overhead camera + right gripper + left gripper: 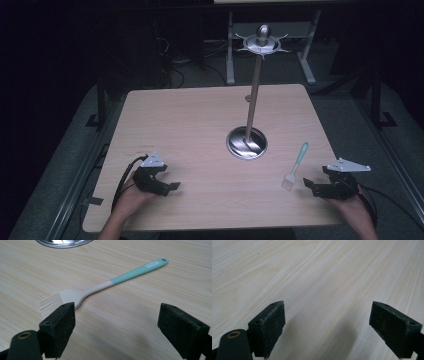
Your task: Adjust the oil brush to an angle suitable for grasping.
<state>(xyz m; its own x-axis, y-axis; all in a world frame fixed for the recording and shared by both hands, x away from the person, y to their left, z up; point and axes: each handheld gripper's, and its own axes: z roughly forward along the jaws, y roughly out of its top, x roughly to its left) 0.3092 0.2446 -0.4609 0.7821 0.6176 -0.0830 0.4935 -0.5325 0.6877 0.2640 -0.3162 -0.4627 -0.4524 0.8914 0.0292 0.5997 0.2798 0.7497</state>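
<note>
Bare table [190, 125] lies open ahead of my left gripper [167, 186]. The hanger stand [246, 142] blocks centre-right. The brush [295, 166] lies just ahead of my right gripper [311, 187].

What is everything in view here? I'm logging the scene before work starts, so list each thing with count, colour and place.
basting brush: one, pale bristle head and neck with teal handle, lying flat on the table just ahead of the right gripper, near the table's right side.
utensil stand: one, shiny metal round base, tall pole, hooked ring with a knob on top; upright right of the table's middle, nothing hanging on it.
table: one, light wood top, under it all.
desk legs: pale grey, on the dark floor beyond the table.
left gripper: one, black, jaws apart over bare wood, near left corner.
right gripper: one, black, jaws apart, beside the brush without touching it.
</note>
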